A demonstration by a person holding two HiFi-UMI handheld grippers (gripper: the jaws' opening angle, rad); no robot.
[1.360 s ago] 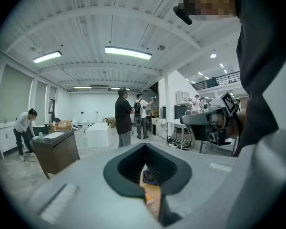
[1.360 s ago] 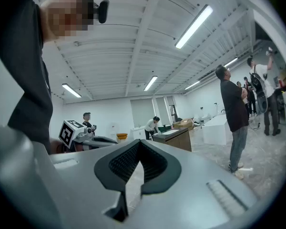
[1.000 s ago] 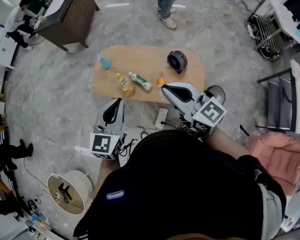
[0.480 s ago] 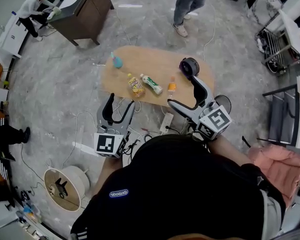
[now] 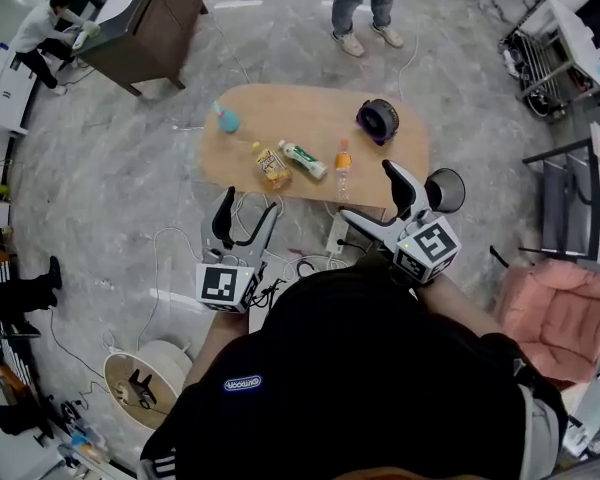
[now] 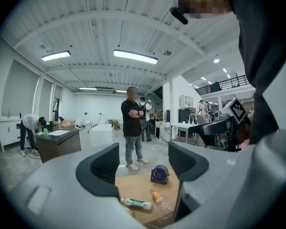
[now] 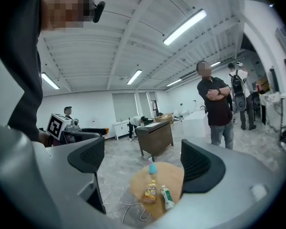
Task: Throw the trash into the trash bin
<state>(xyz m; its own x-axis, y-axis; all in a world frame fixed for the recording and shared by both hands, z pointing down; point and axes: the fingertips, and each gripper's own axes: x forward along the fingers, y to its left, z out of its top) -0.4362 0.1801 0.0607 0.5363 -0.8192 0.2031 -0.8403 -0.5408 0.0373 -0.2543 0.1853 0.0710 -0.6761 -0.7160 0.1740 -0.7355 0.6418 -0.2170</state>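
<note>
Holds the left gripper (image 5: 245, 216) wide open and empty, having just been opening its jaws; frames only floor and table between them. Likewise with the right gripper (image 5: 372, 196): has just been opening the jaws, now spread, with nothing between the pads. Hangs both short of the near edge of the table (image 5: 310, 108), touching no item.

Looks like the very start: nothing binned yet, nothing picked. Leaves on the table a yellow snack packet (image 5: 272, 167), a green-and-white bottle (image 5: 306, 160) and an orange bottle (image 5: 344, 158) in a loose row toward the near edge, a blue item (image 5: 226, 120) farther left, and a small purple fan (image 5: 378, 120) at the far right. Takes the dark round bin (image 5: 462, 188) on the floor, just beside the table's near right corner, for the trash bin.

Offers open floor along the near edge, save for cables (image 5: 280, 263) and a power strip (image 5: 335, 233) underfoot. Puts a standing person (image 5: 365, 8) beyond the far edge, well apart.
</note>
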